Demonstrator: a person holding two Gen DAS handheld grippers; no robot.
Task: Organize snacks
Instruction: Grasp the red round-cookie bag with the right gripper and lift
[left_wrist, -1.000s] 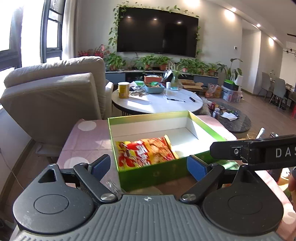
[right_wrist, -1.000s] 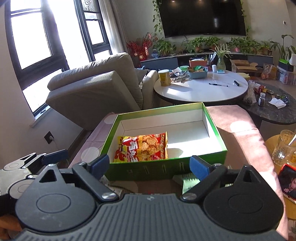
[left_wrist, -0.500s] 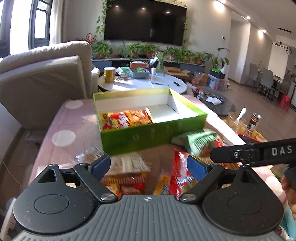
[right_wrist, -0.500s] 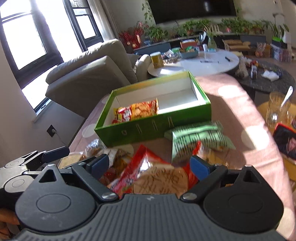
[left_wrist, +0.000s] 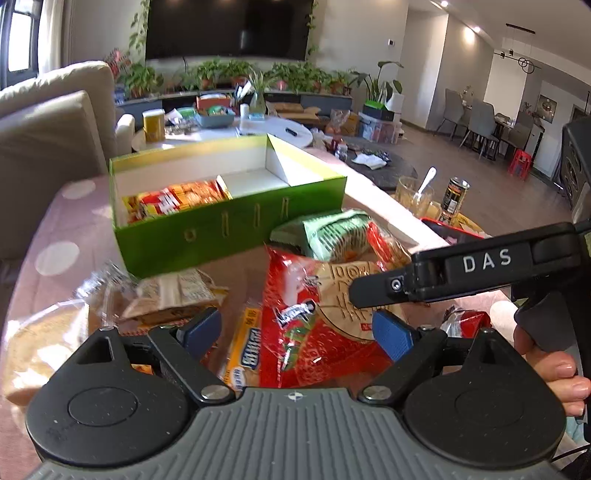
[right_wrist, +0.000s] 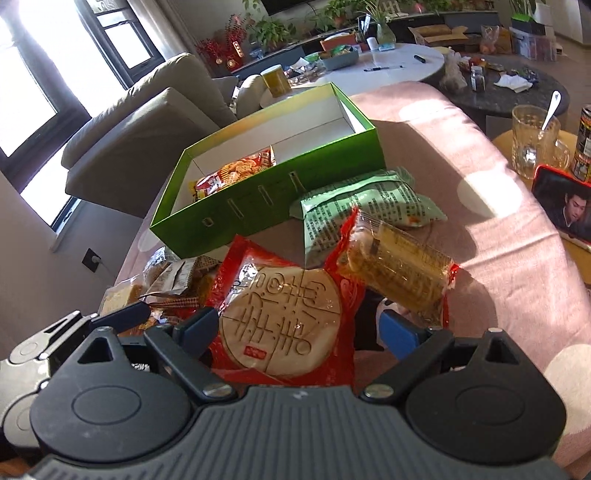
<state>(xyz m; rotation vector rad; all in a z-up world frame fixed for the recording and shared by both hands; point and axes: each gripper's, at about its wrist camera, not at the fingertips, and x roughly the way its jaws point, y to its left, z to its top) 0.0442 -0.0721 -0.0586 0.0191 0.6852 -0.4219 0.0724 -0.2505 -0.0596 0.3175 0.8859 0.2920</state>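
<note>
A green box (left_wrist: 229, 229) (right_wrist: 280, 192) stands on the pink table with one red-orange snack bag (left_wrist: 177, 197) (right_wrist: 236, 171) inside at its left. In front of it lies a pile of snacks: a red round-cracker bag (left_wrist: 314, 317) (right_wrist: 284, 325), a green bag (left_wrist: 332, 232) (right_wrist: 362, 210), a clear pack of yellow biscuits (right_wrist: 399, 269), a yellow bar (left_wrist: 243, 350) and beige packets (left_wrist: 173, 295) (right_wrist: 173, 277). My left gripper (left_wrist: 295, 328) is open above the red bag and yellow bar. My right gripper (right_wrist: 295, 325) is open over the red bag; it also shows at the right of the left wrist view (left_wrist: 380, 291).
A bread bag (left_wrist: 40, 343) lies at the left table edge. A glass mug with a spoon (right_wrist: 535, 140), a can (right_wrist: 585, 140) and a red phone (right_wrist: 565, 203) stand on a side table to the right. A beige armchair (right_wrist: 147, 125) and a round white table (right_wrist: 388, 66) lie beyond the box.
Both grippers have pulled back from the box and tipped down, so the snack pile in front of the box has come into view under them. Both stay open.
</note>
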